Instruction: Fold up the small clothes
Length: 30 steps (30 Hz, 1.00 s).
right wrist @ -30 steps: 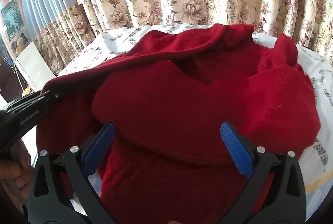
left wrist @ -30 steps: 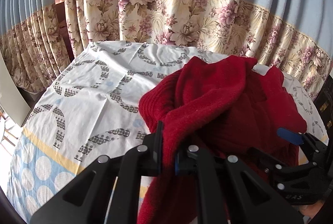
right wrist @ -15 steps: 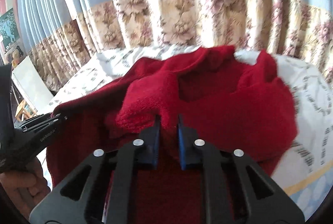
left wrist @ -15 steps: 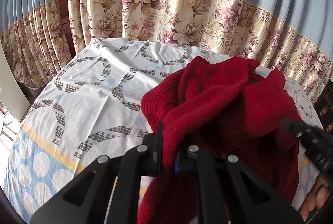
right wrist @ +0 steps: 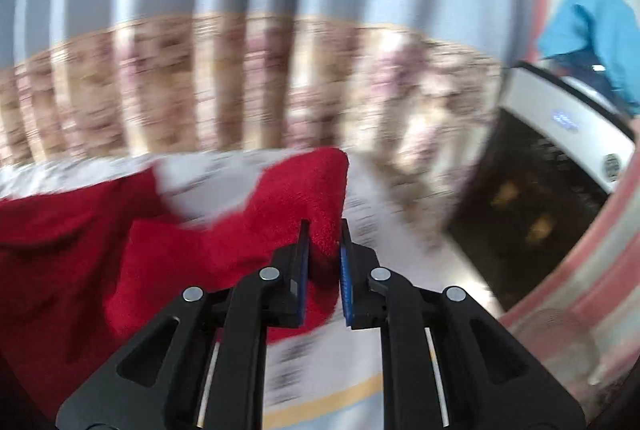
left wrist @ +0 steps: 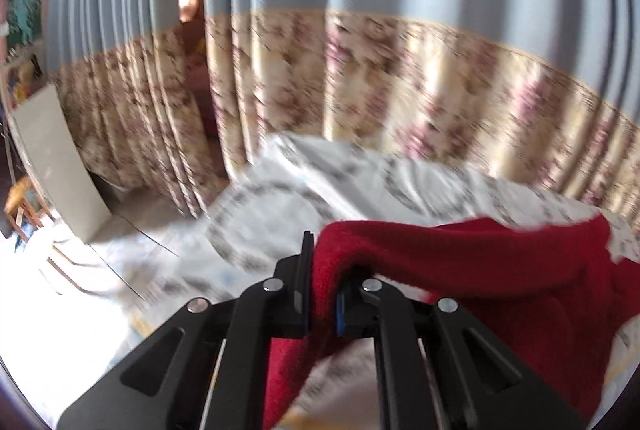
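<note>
A dark red knitted garment (left wrist: pixel 500 270) hangs stretched between my two grippers above the table. My left gripper (left wrist: pixel 322 290) is shut on its left edge, and the cloth runs off to the right and hangs down below the jaws. In the right wrist view the same garment (right wrist: pixel 180 250) runs off to the left, and my right gripper (right wrist: pixel 323 262) is shut on its right corner. Both views are motion-blurred.
The table wears a white cloth with grey ring patterns (left wrist: pixel 320 198) and a yellow-and-blue border (right wrist: pixel 320 402). Blue and floral curtains (left wrist: pixel 400 70) hang behind. A white board (left wrist: pixel 60 166) leans at the left. A white-and-black appliance (right wrist: pixel 560 158) stands at the right.
Both grippers have lifted and swung apart, pulling the red garment taut off the table. The right gripper, open a second ago, closed on the cloth's corner.
</note>
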{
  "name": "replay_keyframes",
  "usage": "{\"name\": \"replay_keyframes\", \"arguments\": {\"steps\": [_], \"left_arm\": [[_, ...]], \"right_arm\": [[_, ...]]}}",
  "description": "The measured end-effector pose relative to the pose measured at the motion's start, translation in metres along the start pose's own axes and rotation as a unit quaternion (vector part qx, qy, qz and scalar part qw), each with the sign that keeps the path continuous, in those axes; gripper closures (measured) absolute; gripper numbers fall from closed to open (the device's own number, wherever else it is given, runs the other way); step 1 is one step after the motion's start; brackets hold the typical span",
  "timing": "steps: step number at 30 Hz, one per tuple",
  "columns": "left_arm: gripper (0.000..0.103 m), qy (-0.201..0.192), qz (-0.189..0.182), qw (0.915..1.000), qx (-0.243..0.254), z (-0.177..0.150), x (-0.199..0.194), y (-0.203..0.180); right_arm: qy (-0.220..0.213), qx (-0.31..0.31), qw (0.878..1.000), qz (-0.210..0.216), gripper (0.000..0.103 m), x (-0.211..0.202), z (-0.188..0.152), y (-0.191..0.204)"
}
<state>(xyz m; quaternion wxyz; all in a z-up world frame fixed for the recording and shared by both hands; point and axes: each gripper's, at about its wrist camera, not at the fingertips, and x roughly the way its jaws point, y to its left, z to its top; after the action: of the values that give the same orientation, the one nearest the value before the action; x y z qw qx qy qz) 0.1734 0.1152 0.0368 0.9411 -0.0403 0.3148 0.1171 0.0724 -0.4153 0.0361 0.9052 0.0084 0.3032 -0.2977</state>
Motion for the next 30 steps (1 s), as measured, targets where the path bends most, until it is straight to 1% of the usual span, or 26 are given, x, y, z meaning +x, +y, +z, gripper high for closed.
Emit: {"name": "replay_keyframes", "arguments": {"steps": [2,3,4,6,7,12,15,17,19,20,21,22,23,24,25,26,27,28,29,30], "left_arm": [[0.095,-0.003,0.006,0.9999,-0.012,0.021,0.007,0.014],[0.095,-0.012,0.016,0.9997,-0.015,0.031,0.007,0.02],[0.095,-0.023,0.034,0.9991,-0.014,0.043,0.01,0.025],[0.095,-0.026,0.054,0.998,-0.02,0.061,0.019,0.035],[0.095,-0.023,0.067,0.9972,-0.022,0.072,0.029,0.041],[0.095,0.016,0.11,0.9931,-0.036,0.107,0.084,0.07],[0.095,0.038,0.127,0.9892,-0.061,0.116,0.109,0.092],[0.095,0.053,0.137,0.9867,-0.069,0.121,0.127,0.104],[0.095,0.067,0.139,0.9851,-0.076,0.121,0.143,0.11],[0.094,0.072,0.144,0.9843,-0.071,0.121,0.152,0.11],[0.086,0.083,0.147,0.9837,-0.062,0.119,0.163,0.107],[0.08,0.114,0.148,0.9812,-0.049,0.114,0.179,0.103],[0.061,0.133,0.152,0.9784,-0.044,0.107,0.191,0.101],[0.048,0.144,0.16,0.976,-0.033,0.1,0.199,0.098],[0.046,0.145,0.166,0.9751,-0.024,0.094,0.201,0.097],[0.042,0.146,0.165,0.9752,-0.02,0.089,0.201,0.095],[0.031,0.149,0.16,0.9758,-0.018,0.083,0.2,0.095],[0.027,0.151,0.155,0.9762,-0.007,0.077,0.196,0.094],[0.02,0.147,0.159,0.9763,0.004,0.073,0.191,0.092],[0.015,0.141,0.165,0.976,0.015,0.069,0.184,0.091]], "right_arm": [[-0.006,0.008,0.999,-0.032,0.09,0.019,0.013,-0.03],[-0.007,0.01,0.999,-0.041,0.09,0.025,0.017,-0.039],[-0.01,0.01,0.999,-0.052,0.09,0.035,0.023,-0.047],[-0.009,0.008,0.998,-0.067,0.09,0.054,0.034,-0.058],[-0.009,0.005,0.997,-0.07,0.09,0.06,0.038,-0.056],[-0.005,0.001,0.997,-0.077,0.09,0.107,0.067,-0.053],[-0.003,0.007,0.996,-0.083,0.09,0.131,0.081,-0.053],[-0.004,0.008,0.996,-0.089,0.091,0.142,0.088,-0.054],[-0.011,0.006,0.995,-0.096,0.091,0.15,0.091,-0.054],[-0.013,0.005,0.995,-0.097,0.09,0.153,0.091,-0.053],[-0.01,0.002,0.995,-0.096,0.09,0.159,0.088,-0.052],[0.001,0.003,0.996,-0.094,0.09,0.165,0.084,-0.052],[0.017,0.004,0.996,-0.09,0.088,0.172,0.08,-0.051],[0.038,0.005,0.996,-0.083,0.083,0.18,0.074,-0.052],[0.053,0.01,0.995,-0.081,0.067,0.184,0.066,-0.053],[0.058,0.018,0.995,-0.08,0.048,0.182,0.059,-0.055],[0.062,0.029,0.995,-0.07,0.036,0.176,0.052,-0.06],[0.061,0.037,0.995,-0.067,0.025,0.171,0.047,-0.064],[0.059,0.045,0.995,-0.068,0.024,0.16,0.041,-0.069],[0.058,0.05,0.995,-0.062,0.024,0.149,0.036,-0.072]]}}
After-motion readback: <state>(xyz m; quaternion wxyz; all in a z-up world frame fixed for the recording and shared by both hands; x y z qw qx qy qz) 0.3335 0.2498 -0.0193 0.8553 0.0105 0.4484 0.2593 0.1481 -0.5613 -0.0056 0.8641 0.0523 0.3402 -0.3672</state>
